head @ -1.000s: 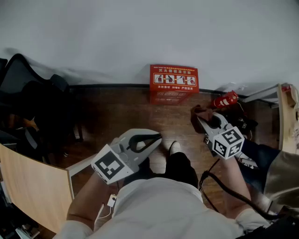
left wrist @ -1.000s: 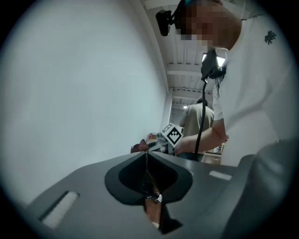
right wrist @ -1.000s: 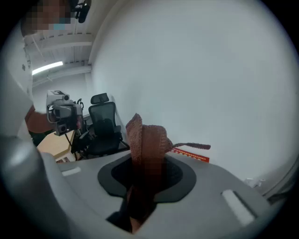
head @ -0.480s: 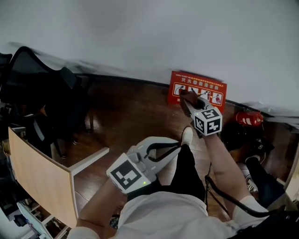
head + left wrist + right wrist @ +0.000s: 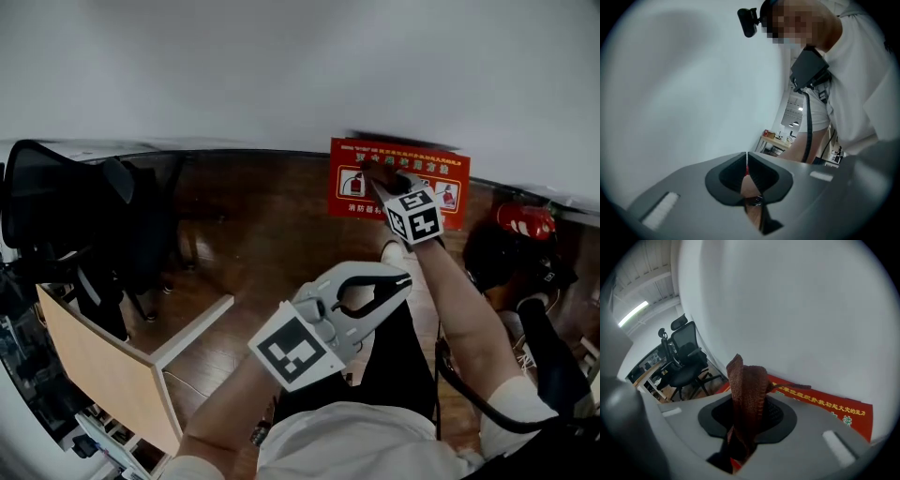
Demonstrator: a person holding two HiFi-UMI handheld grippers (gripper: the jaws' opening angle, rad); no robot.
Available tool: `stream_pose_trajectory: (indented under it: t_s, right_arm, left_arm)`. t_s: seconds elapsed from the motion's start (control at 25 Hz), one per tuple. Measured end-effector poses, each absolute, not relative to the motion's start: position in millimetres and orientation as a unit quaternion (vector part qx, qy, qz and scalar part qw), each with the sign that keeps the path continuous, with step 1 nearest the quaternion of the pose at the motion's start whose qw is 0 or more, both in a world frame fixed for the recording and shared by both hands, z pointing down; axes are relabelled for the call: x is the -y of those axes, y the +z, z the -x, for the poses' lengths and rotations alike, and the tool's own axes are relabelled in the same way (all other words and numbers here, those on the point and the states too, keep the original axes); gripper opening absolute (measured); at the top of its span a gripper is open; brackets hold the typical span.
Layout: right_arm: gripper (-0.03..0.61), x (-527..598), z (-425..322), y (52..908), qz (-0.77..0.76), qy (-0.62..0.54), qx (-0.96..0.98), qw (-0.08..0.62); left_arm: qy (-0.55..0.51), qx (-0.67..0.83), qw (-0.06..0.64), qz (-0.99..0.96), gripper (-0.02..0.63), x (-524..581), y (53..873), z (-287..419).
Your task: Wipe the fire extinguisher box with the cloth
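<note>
Dark wooden floor meets a pale wall, and a red fire extinguisher box (image 5: 349, 187) sits at the foot of that wall, ahead and slightly right.

Seen from the head, the box's long axis runs left to right along the wall, with its printed face turned up toward the viewer. The right gripper (image 5: 380, 178) is clamped on a brown cloth (image 5: 747, 399), a narrow folded strip that stands up past the jaws and reaches the box's face; actual contact cannot be confirmed. The left gripper (image 5: 401, 278) hangs lower and nearer the body, jaws together on nothing. Likely risks: the strip is thin, so a hard press could bring the jaw tips scraping onto the box, or the cloth could drag loose. A wide stroke rightward could also bump the red extinguisher (image 5: 525, 220) standing near the box's right end.
</note>
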State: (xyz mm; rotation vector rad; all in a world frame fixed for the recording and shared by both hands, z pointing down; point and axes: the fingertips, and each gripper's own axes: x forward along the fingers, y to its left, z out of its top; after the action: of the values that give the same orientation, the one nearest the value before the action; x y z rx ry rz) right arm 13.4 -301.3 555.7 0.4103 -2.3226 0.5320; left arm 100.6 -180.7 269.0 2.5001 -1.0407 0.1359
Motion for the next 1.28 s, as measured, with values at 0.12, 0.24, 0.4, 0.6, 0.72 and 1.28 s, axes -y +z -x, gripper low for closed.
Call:
stream_pose_trajectory:
  t_s: [0.12, 0.24, 0.4, 0.6, 0.72, 1.28]
  right_arm:
    - [0.095, 319.1, -47.6, 567.1, -0.184, 0.213, 0.888, 0.364]
    - [0.095, 334.2, -88.6, 570.9, -0.210, 0.221, 0.878, 0.369]
    - [0.095, 355.2, -140.4, 573.0, -0.237, 0.243, 0.868, 0.363]
    - [0.094, 375.0, -203.6, 576.8, -0.269, 0.285, 0.856, 0.337]
    - [0.094, 384.6, -231.5, 579.1, -0.283, 0.293, 0.855, 0.320]
    - [0.094, 383.0, -258.6, 648.5, -0.219, 0.411, 0.860, 0.210]
  left_arm:
    - [0.057, 0.355, 0.219, -0.907, 0.011, 191.4, 282.6, -110.5]
    - [0.061, 0.338, 0.229, -0.911, 0.011, 200.0, 294.1, -121.0]
    - [0.076, 0.320, 0.232, -0.915, 0.011, 219.6, 304.6, -131.6]
    - [0.089, 0.292, 0.230, -0.924, 0.012, 246.8, 310.0, -153.3]
    - [0.088, 0.278, 0.232, -0.928, 0.011, 261.2, 313.6, -171.7]
    - [0.135, 0.189, 0.250, -0.940, 0.011, 307.8, 371.5, -251.2]
